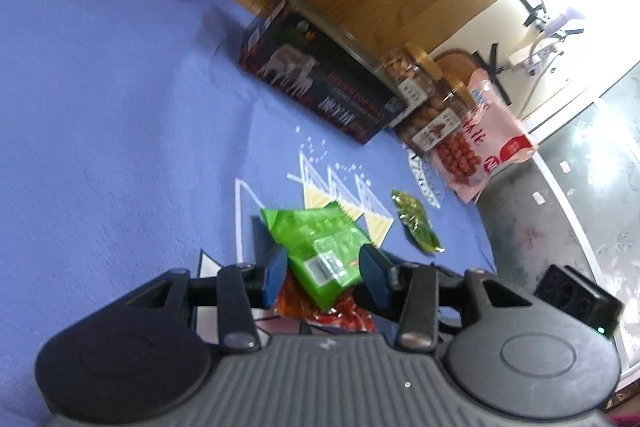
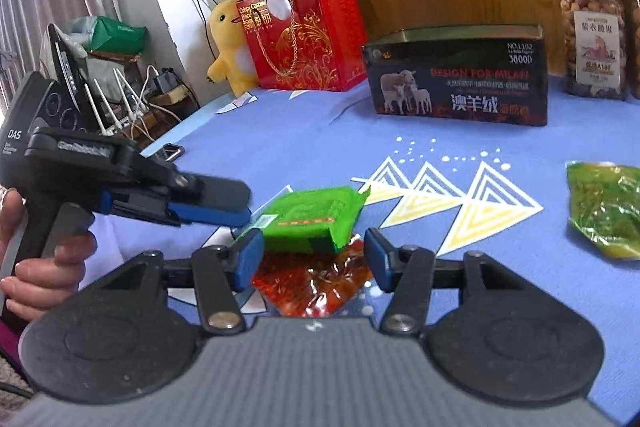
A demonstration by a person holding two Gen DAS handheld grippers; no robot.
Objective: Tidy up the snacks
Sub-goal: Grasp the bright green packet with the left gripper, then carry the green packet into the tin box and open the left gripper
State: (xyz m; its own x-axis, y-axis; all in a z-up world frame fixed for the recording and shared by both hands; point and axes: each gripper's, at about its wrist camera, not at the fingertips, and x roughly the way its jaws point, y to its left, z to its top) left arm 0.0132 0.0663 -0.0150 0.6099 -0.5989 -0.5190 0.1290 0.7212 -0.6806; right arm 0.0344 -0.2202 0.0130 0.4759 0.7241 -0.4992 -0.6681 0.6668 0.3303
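A bright green snack packet [image 1: 320,247] [image 2: 316,217] lies on top of a red snack packet [image 1: 332,311] [image 2: 316,287] on the blue cloth. My left gripper [image 1: 322,271] is open, its blue fingers on either side of the green packet; in the right wrist view it [image 2: 240,211] reaches in from the left at the packet's edge. My right gripper [image 2: 314,259] is open, fingers astride both packets. A dark green packet [image 1: 416,221] [image 2: 604,209] lies apart to the right.
A black tin box with sheep [image 1: 320,87] [image 2: 460,79] stands behind. Nut jars [image 2: 592,35] [image 1: 412,75], a pink snack bag [image 1: 480,147], a red gift box [image 2: 308,31] and plush toys [image 2: 232,47] line the back. The table edge [image 1: 488,227] is to the right.
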